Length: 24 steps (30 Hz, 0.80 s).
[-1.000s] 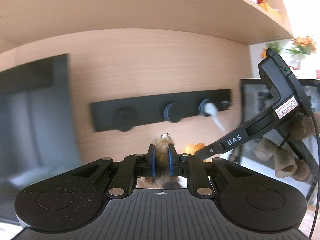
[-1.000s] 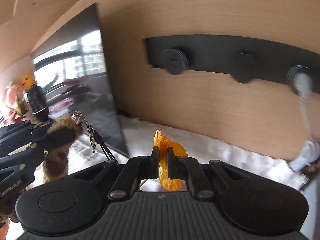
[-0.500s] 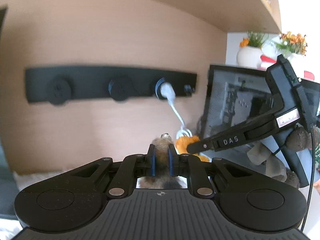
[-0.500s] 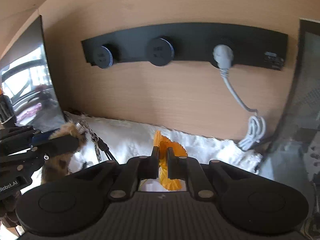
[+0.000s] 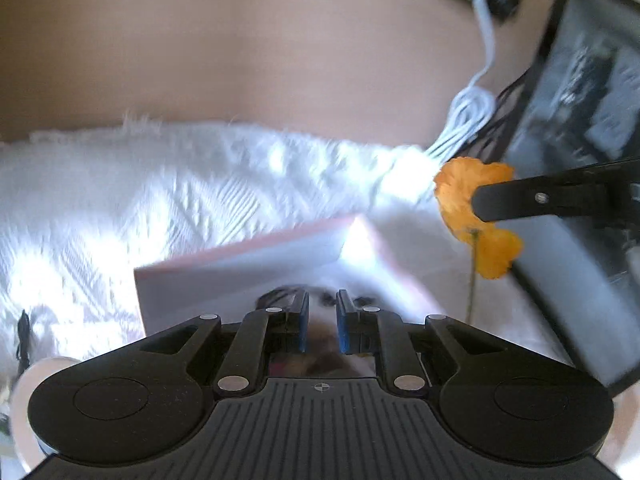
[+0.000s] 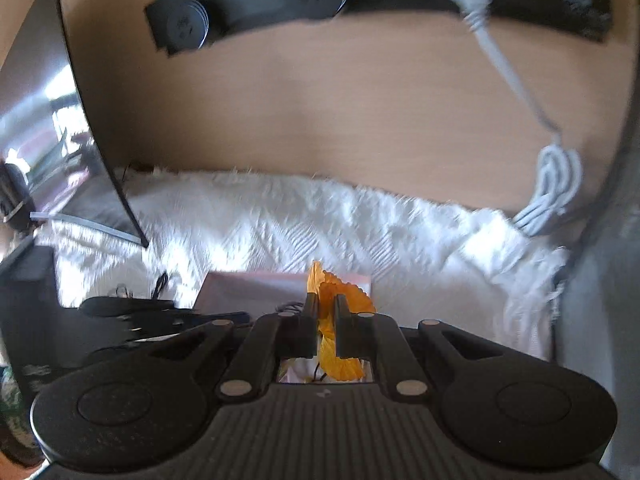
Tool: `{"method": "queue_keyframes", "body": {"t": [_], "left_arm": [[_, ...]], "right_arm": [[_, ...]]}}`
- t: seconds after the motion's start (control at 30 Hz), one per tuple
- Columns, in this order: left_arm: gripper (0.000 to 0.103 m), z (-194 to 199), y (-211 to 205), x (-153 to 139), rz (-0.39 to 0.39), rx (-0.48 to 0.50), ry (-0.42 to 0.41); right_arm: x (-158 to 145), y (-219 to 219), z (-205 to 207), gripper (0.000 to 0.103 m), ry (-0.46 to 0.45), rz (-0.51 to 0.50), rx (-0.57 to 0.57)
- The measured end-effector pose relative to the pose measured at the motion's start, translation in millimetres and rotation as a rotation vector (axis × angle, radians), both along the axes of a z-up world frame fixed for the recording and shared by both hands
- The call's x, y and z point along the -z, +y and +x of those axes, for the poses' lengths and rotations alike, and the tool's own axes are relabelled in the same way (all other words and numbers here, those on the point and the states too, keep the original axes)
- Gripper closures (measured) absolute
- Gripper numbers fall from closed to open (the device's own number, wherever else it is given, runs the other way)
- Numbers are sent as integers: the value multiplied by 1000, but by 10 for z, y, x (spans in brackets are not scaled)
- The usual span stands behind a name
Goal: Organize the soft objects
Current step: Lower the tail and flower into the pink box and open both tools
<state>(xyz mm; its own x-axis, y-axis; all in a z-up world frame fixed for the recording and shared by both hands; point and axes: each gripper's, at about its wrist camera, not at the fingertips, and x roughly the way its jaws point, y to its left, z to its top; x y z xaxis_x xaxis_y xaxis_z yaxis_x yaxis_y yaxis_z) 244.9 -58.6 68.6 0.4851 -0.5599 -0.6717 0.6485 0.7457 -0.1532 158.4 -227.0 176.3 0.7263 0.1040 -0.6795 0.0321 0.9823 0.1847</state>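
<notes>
- Blue-padded left gripper (image 5: 322,312), left wrist view: jaws have just been opening, parted above a pink box (image 5: 240,264) on a white cloth (image 5: 120,200); a blurred furry toy (image 5: 320,356) lies below them, contact unclear. No readable writing.
- Right wrist view: right gripper (image 6: 326,312) clamps an orange flower (image 6: 340,300) above the box.

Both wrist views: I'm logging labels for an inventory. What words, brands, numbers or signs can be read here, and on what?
No text can be read in either view.
Power strip: pale marks on its sockets and at its right end, too blurred to read.
Monitor: shows only a blurred picture, with no lettering to make out.
</notes>
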Motion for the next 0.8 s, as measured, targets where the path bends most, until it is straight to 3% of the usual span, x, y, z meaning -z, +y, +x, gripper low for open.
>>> {"method": "queue_keyframes", "body": {"t": [0.1,0.23,0.5,0.67,0.8], "left_arm": [[86,136,-34,143,57,-85,16],[86,241,156,98,-46,-119,98],[86,-178,277,-196,26,44,55],[86,-244,261,-58,86,66,125],[86,-228,220,74,152,75,129]], "right_arm": [[195,121,107,96,27,-12,-23],[500,289,261,96,70,-22,-47],[999,409,615,95,181,-28,-55],[1049,403,779,96,194,-26,-60],[1007,388,794,95,191,-9,-65]]}}
